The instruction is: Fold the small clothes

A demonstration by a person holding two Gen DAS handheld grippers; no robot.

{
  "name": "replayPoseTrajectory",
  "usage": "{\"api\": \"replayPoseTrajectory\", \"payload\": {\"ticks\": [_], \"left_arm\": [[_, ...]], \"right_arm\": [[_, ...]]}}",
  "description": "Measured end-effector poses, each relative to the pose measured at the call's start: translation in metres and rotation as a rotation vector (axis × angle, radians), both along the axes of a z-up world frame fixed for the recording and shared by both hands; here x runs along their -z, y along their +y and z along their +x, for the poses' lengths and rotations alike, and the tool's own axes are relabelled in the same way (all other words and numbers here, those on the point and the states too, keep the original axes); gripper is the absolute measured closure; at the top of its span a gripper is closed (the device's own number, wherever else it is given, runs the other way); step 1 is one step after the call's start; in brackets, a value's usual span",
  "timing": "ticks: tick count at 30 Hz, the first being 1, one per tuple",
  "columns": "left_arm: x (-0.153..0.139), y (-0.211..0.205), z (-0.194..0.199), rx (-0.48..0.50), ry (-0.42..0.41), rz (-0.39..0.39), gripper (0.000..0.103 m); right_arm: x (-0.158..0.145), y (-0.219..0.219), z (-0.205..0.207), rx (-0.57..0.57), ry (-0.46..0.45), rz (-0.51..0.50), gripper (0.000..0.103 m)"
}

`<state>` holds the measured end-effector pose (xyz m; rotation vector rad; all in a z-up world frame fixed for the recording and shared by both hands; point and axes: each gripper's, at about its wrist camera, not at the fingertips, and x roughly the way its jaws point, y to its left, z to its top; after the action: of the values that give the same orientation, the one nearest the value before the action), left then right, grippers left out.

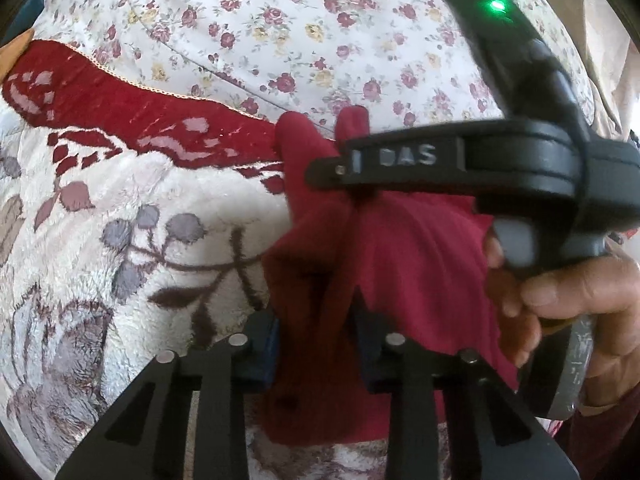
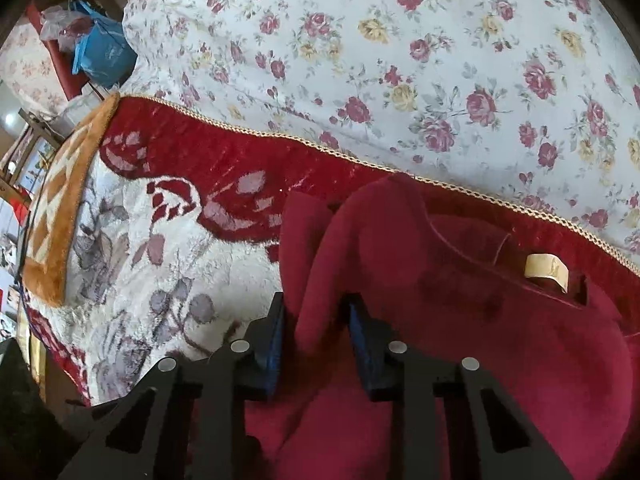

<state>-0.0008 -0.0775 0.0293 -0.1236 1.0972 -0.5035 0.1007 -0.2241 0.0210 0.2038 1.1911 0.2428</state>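
Observation:
A dark red fleece garment (image 2: 460, 280) with a cream neck label (image 2: 546, 272) lies bunched on the plush blanket. In the right wrist view a raised fold of it stands between the blue pads (image 2: 272, 344) of my right gripper (image 2: 316, 344), which is shut on it. In the left wrist view the same red garment (image 1: 400, 260) hangs in folds. My left gripper (image 1: 320, 356) is shut on a bunch of it. The right gripper (image 1: 348, 184) also shows there, reaching in from the right just beyond, held by a hand (image 1: 560, 304), its tips buried in the cloth.
The plush blanket (image 1: 120, 220) is white with grey leaves and a dark red border (image 2: 240, 160). Beyond it spreads a rose-print sheet (image 2: 400, 60). An orange patterned cover (image 2: 60, 208) hangs over the bed's left edge. A blue bag (image 2: 104, 52) lies off the bed.

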Motion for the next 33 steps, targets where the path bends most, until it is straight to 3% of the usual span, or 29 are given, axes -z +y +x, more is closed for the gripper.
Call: {"api": "replayPoseTrajectory", "payload": {"ticks": [7,10,13,15,18,20,23,25,27,30,33], "left_arm": [[0.003,-0.001,0.002,-0.004,0.008,0.008,0.075],[0.005,-0.002,0.006,-0.005,0.009,0.012,0.075],[0.006,-0.001,0.008,-0.014,0.012,0.018,0.069],[0.006,0.0,0.011,-0.027,0.004,0.041,0.052],[0.007,0.004,0.013,-0.047,0.0,0.048,0.037],[0.01,0.005,0.014,-0.062,0.009,0.049,0.03],[0.013,0.004,0.014,-0.064,0.006,0.051,0.03],[0.012,0.003,0.013,-0.052,0.004,0.041,0.041],[0.011,0.0,0.013,-0.029,0.021,0.008,0.072],[0.005,-0.007,0.008,-0.007,0.01,0.011,0.086],[-0.005,-0.01,0.003,-0.006,0.002,-0.005,0.09]], "right_arm": [[0.015,0.021,0.02,-0.022,0.042,-0.107,0.043],[0.021,0.026,0.025,-0.017,0.035,-0.136,0.041],[0.022,0.024,0.022,-0.008,0.006,-0.139,0.05],[0.017,0.021,0.018,-0.016,-0.01,-0.125,0.062],[0.008,0.011,0.011,-0.016,-0.025,-0.089,0.076],[0.0,0.003,0.005,-0.006,-0.031,-0.054,0.079],[-0.005,-0.004,0.003,-0.001,-0.029,-0.028,0.08],[-0.004,-0.006,0.001,0.002,-0.024,-0.02,0.08],[-0.001,-0.006,0.002,0.003,-0.019,-0.008,0.079],[0.004,-0.009,0.002,0.021,-0.012,0.017,0.079],[-0.002,-0.012,-0.002,0.024,-0.023,0.032,0.079]]}}
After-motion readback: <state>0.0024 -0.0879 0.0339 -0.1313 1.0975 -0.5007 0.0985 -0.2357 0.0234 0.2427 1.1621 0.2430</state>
